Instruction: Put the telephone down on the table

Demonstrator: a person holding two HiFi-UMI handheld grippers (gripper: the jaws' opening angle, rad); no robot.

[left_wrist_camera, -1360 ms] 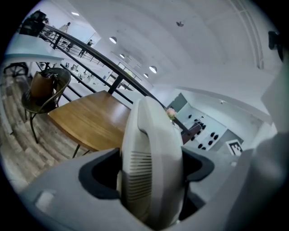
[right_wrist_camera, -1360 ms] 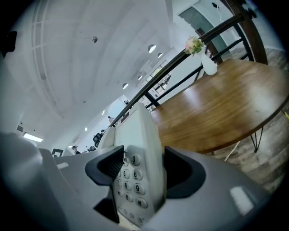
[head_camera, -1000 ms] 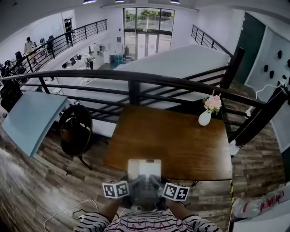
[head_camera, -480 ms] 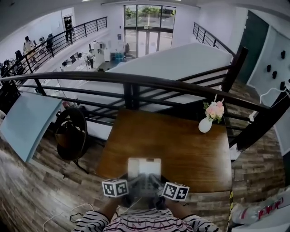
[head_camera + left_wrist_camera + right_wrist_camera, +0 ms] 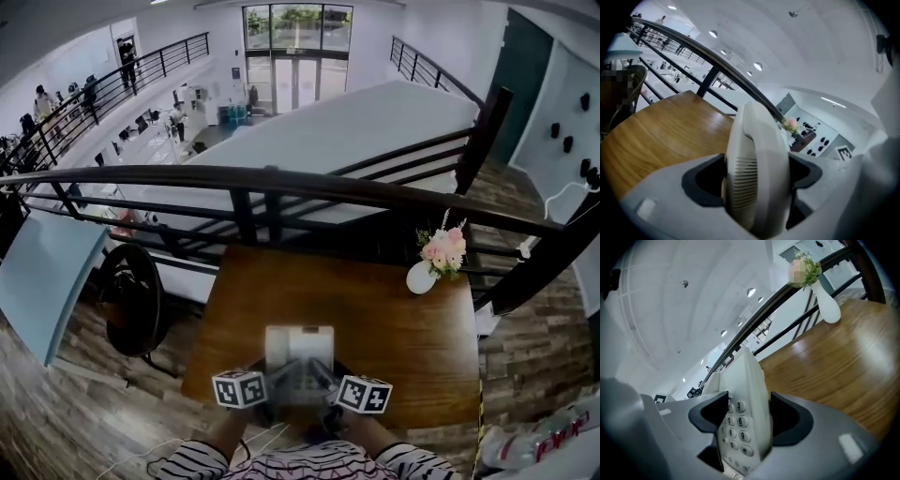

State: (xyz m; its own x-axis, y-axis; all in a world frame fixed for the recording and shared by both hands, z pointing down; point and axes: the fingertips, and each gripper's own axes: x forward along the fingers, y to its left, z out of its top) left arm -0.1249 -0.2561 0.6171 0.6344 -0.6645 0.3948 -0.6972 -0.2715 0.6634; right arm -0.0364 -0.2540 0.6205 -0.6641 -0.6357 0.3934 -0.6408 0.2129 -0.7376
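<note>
Striped sleeves (image 5: 187, 461); grey claws (image 5: 757, 176) w/ marker cubes (image 5: 239, 389)

One telephone (image 5: 298, 349), one table (image 5: 394, 323), one vase (image 5: 421, 277) (one chair (image 5: 130, 300) too)

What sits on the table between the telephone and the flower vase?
Nothing: the stretch of table between the telephone and the flower vase is bare wood, clearest in the head view.

Smooth, off-white plastic telephone (image 5: 298, 345) with a ribbed grille; wood-grain surface (image 5: 403, 328), brown and softly glossy — light sheens across it — plus a shiny white vase (image 5: 419, 277) and matt black metal railing (image 5: 281, 178).
</note>
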